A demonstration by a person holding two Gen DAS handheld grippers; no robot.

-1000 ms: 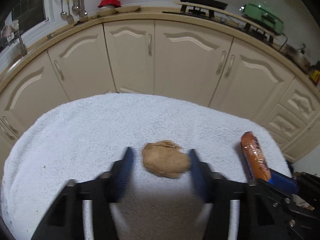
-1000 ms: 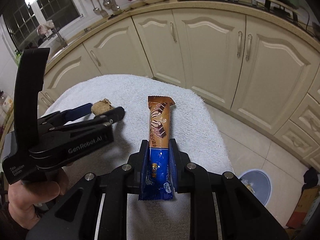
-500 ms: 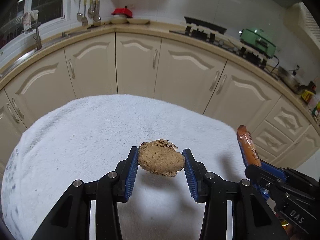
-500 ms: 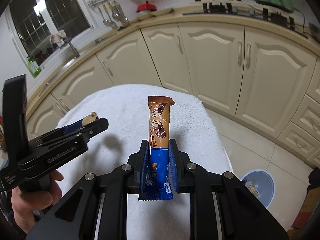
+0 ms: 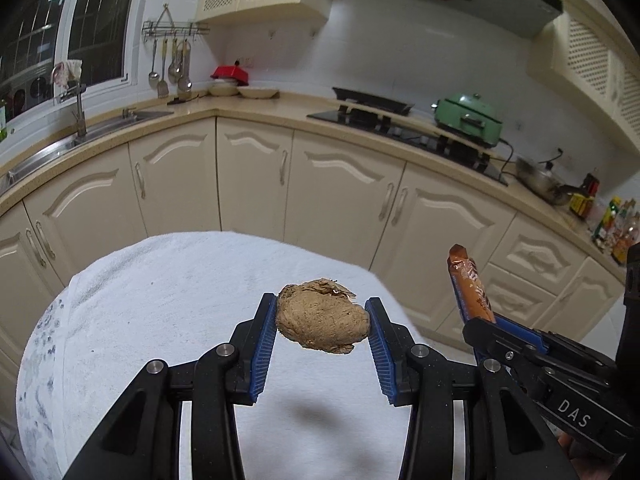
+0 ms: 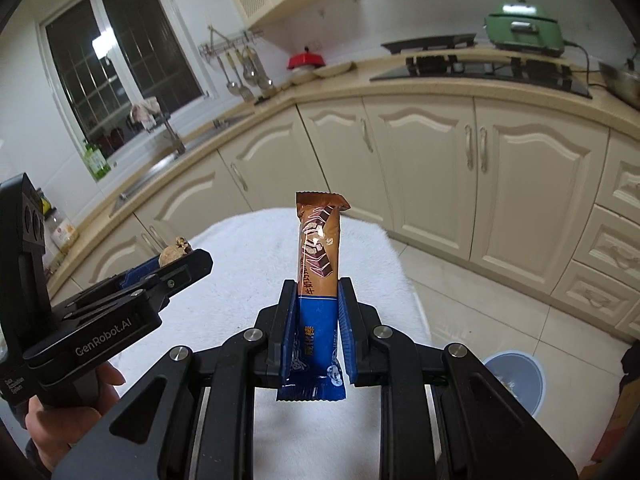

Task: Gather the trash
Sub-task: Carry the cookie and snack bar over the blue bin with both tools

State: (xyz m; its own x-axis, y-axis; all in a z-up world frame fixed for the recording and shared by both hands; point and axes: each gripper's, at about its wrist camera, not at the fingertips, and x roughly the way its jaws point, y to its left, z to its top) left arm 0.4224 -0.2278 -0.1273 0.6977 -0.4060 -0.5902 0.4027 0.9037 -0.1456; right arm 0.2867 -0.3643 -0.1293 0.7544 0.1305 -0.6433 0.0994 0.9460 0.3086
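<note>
A crumpled brown paper wad hangs above the white towel-covered table, with my left gripper shut on it between its blue pads. My right gripper is shut on a brown and blue snack wrapper that stands upright out of the jaws. From the left wrist view the right gripper and its wrapper sit at the right. In the right wrist view the left gripper is at the left with the wad just showing, a hand below it.
Cream kitchen cabinets curve behind the table, with a sink, a stove and a green appliance on the counter. A blue round bin stands on the tiled floor to the right of the table.
The left jaws closed on the brown wad and lifted it off the towel. Both grippers have risen, so more of the counter and the wall shows. The wrapper stays gripped.
</note>
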